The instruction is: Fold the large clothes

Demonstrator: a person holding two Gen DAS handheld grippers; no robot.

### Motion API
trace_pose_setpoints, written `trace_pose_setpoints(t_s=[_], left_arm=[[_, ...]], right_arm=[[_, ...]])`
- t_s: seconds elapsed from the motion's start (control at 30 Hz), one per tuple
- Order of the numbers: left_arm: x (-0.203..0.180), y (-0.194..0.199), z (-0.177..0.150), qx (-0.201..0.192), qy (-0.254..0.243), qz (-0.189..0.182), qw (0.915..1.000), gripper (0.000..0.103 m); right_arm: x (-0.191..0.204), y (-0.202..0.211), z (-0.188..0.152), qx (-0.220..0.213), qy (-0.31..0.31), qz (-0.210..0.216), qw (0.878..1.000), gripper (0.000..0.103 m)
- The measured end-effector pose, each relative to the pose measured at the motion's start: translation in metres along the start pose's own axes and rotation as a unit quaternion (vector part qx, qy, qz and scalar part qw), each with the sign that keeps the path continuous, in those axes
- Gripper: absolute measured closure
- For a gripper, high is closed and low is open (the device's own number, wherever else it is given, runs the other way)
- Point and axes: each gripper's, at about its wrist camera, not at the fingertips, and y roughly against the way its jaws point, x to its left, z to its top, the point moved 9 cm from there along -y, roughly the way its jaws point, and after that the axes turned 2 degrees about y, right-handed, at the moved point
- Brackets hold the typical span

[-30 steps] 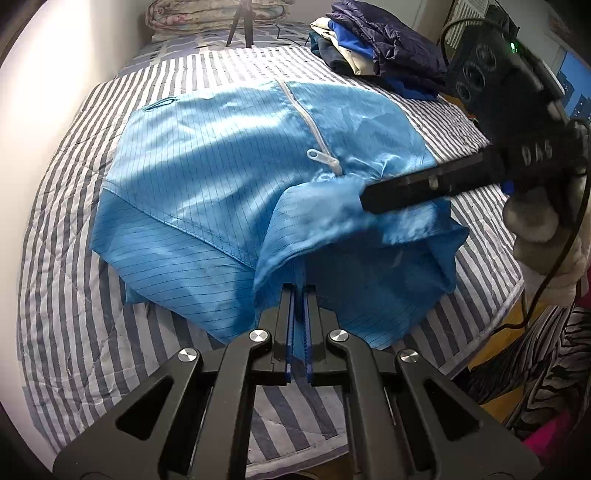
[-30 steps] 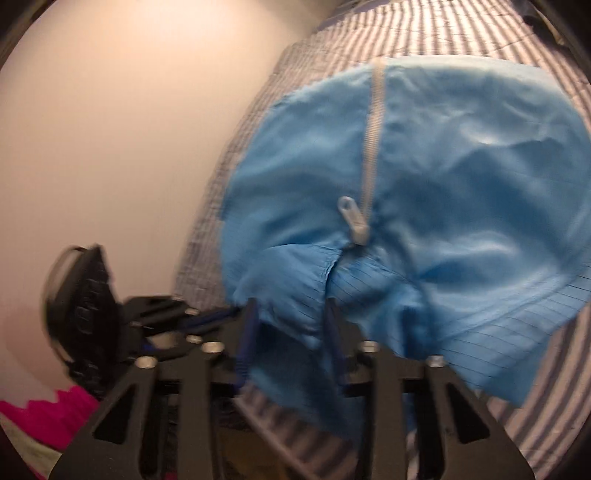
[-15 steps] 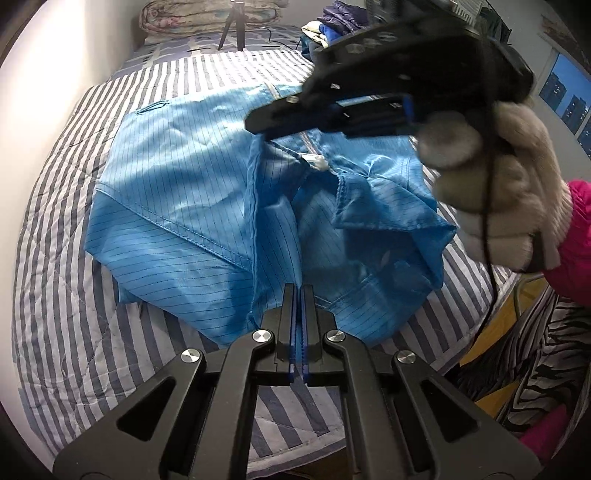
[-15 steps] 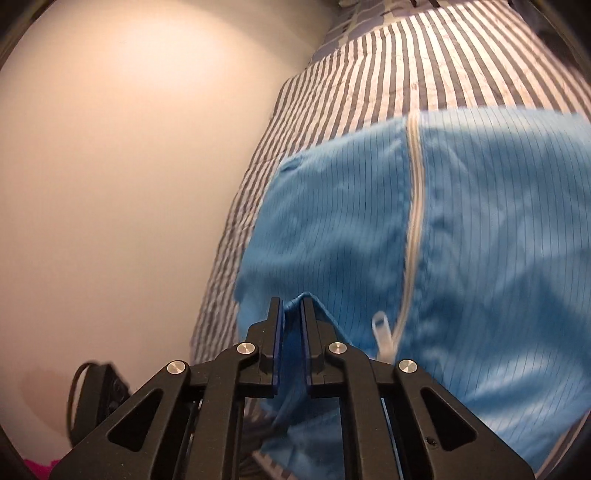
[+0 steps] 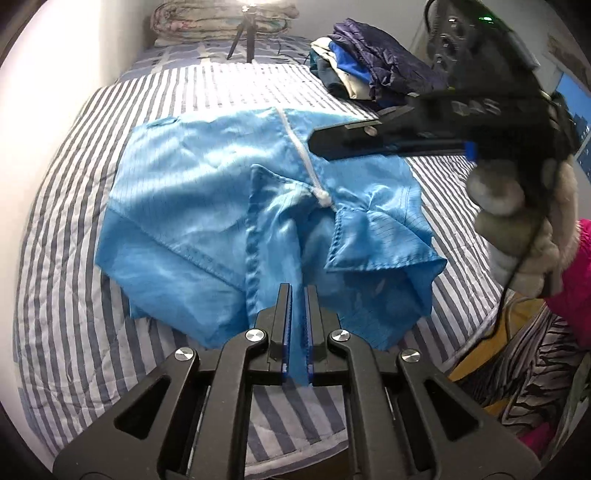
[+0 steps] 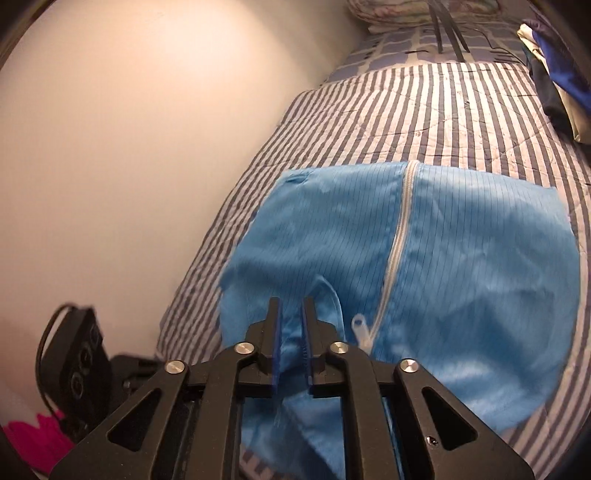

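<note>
A light blue zip-front garment [image 5: 207,192] lies spread on the striped bed [image 5: 66,258], its white zipper [image 5: 299,155] running away from me. My left gripper [image 5: 298,291] pinches the near hem; the cloth fills the narrow gap as its jaws begin opening. My right gripper [image 5: 317,142] hovers above the zipper pull [image 5: 323,197], held in a gloved hand [image 5: 517,240]. In the right wrist view that gripper [image 6: 291,306] has its jaws opening, and blue cloth shows in the gap, but the pads are not pressing on it. A folded flap [image 5: 373,236] lies slack on the garment.
A pile of dark and blue clothes [image 5: 373,74] sits at the bed's far right. A small tripod [image 5: 240,37] and folded bedding [image 5: 221,18] are at the head. A wall [image 6: 110,147] runs along the left side. The bed's right edge drops to zebra-patterned fabric [image 5: 535,350].
The right gripper had pinched a flap and carried it up over the garment; now its jaws have parted, the flap lies slack, and the gripper has risen. The left jaws have parted slightly.
</note>
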Motion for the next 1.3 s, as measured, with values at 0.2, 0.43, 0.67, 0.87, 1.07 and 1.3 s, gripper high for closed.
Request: trace_pose_setpoints(t_s=[0.2, 0.43, 0.67, 0.87, 1.07, 1.3], left_arm=[[-0.003, -0.007, 0.004, 0.01, 0.011, -0.021, 0.9997, 0.1], [-0.023, -0.019, -0.002, 0.027, 0.001, -0.03, 0.9992, 0.1], [-0.034, -0.02, -0.007, 0.029, 0.017, -0.05, 0.9982, 0.1], [-0.036, -0.028, -0.004, 0.034, 0.034, -0.055, 0.9973, 0.1], [-0.046, -0.035, 0.001, 0.037, 0.044, -0.077, 0.9954, 0.1], [-0.079, -0.063, 0.009, 0.047, 0.066, -0.123, 0.9892, 0.068]], right_arm=[[-0.004, 0.04, -0.044, 0.01, 0.084, -0.063, 0.994, 0.07], [-0.016, 0.047, -0.105, 0.063, 0.172, -0.118, 0.976, 0.065], [-0.038, 0.046, -0.094, 0.038, 0.203, -0.192, 0.959, 0.063], [-0.051, 0.039, -0.067, 0.024, 0.138, -0.141, 0.98, 0.076], [-0.091, 0.032, -0.074, 0.03, -0.091, 0.034, 0.995, 0.095], [-0.112, 0.044, -0.078, -0.003, -0.219, 0.134, 0.966, 0.097]])
